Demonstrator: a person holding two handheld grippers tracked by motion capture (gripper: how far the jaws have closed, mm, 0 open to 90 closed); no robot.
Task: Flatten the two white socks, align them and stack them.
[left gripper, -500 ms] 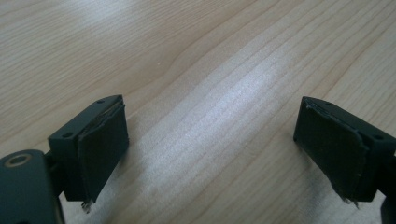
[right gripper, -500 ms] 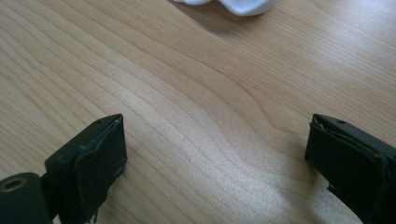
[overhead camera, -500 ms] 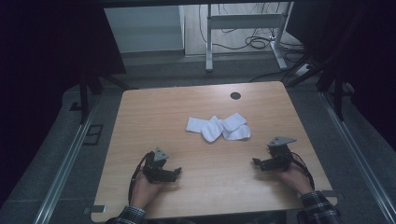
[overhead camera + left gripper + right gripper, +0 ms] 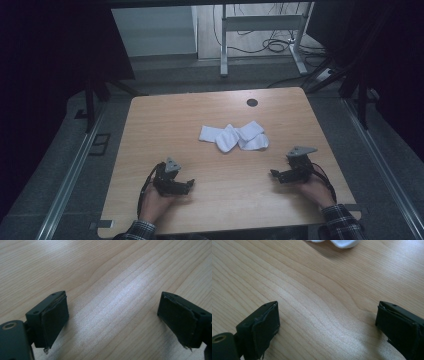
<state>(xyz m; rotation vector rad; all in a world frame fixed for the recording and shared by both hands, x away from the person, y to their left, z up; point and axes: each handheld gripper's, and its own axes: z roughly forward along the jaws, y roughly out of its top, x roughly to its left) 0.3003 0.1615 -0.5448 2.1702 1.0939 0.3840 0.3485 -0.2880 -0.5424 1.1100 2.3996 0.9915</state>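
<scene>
The white socks point(image 4: 233, 137) lie in a little heap on the wooden table point(image 4: 165, 130), a bit past the middle and toward the far side. They overlap each other, so it is hard to count them. In the right gripper view, the edge of the white heap point(image 4: 339, 243) peeks in at the very top, with bare wood between it and the jaws.

The right gripper point(image 4: 276, 174) is near the front right of the table, held in the person's right hand point(image 4: 315, 191). It points in toward the middle of the table. It is well apart from the socks. Its jaws stand wide open, with nothing between them but the wood below.

The left gripper point(image 4: 188, 184) is near the front left of the table, held in the person's left hand point(image 4: 155, 202). It points toward the middle too. It is farther from the socks than the right one. In the left gripper view its two black jaws are wide apart and hold nothing; plain wood shows between them.

A small dark round hole point(image 4: 252, 102) sits in the table near the far edge, beyond the socks. Checked sleeves point(image 4: 345, 222) show at the bottom of the high view
</scene>
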